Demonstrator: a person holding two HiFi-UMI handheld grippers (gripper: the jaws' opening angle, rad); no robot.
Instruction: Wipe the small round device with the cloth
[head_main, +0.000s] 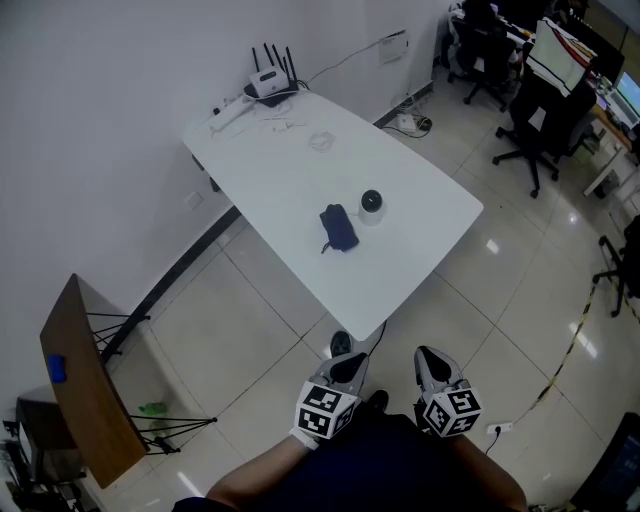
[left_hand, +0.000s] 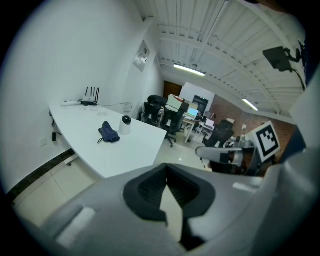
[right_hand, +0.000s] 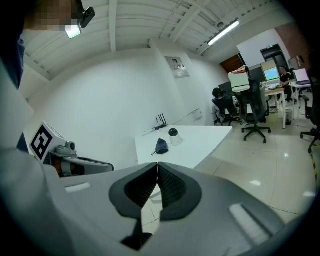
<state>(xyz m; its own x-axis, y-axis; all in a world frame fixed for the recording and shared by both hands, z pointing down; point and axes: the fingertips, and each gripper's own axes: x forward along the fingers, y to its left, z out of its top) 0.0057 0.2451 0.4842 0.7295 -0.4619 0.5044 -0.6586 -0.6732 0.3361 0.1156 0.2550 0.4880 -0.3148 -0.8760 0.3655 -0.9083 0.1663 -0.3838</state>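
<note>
**Both grippers shut & empty, short of the table; device and cloth untouched**

No brand or label legible in any view; print on the far things is too small to read. Only markings that show: black-and-white square patterns on the gripper cubes, no letters.

Small round device, white body w/ black dome top, stands upright on the white rounded-corner table, roughly mid-tabletop, nearer the table's right edge in head view. Dome faces up; can't tell which way its front faces. It's round, so no clear long axis.

Dark blue bunched cloth lies just beside the device, on its left and a bit nearer the person; can't tell if they touch. Cloth's long axis runs approx. away from the person in head view, w/ a thin loop trailing off its near-left end.

Left gripper: jaws closed together, nothing between them. It's over the tiled floor just off the table's near end, aimed toward the table.

Right gripper: jaws also pressed together, empty, beside the left one and likewise over the floor. Both are well apart from device & cloth.

At the table's far end: black-and-white router w/ upright antennas and a white power strip.
</note>
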